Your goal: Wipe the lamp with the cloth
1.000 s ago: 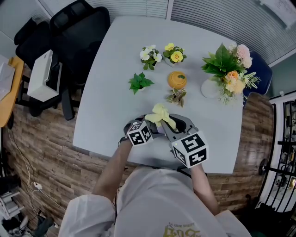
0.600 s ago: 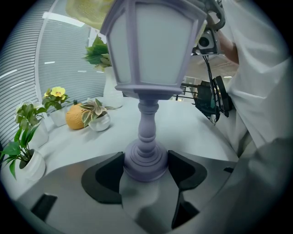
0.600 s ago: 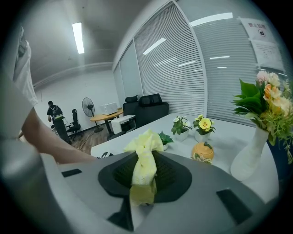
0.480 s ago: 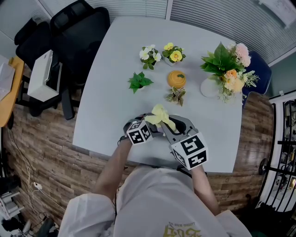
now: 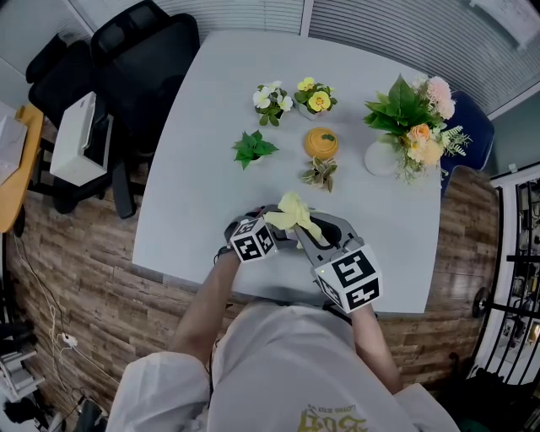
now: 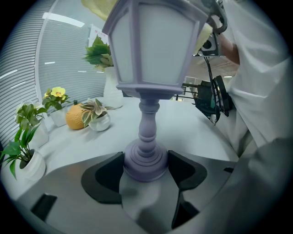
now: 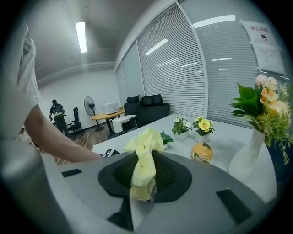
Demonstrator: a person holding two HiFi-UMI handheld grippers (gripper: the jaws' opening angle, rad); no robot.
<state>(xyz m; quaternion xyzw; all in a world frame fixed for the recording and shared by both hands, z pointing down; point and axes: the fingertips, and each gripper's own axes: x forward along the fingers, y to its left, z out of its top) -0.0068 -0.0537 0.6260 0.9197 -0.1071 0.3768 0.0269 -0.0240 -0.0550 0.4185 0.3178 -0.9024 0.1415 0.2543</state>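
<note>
A lavender lantern-style lamp stands on the white table near its front edge. My left gripper is shut on the lamp's round base, one jaw on each side. My right gripper is shut on a bunched yellow cloth. In the head view the cloth lies over the top of the lamp, which is hidden beneath it and between the two grippers. A bit of the cloth also shows above the lantern in the left gripper view.
Behind the lamp stand a small variegated plant, an orange pot, a green plant, two flower pots, and a bouquet in a white vase. A black chair and a white printer are at the left.
</note>
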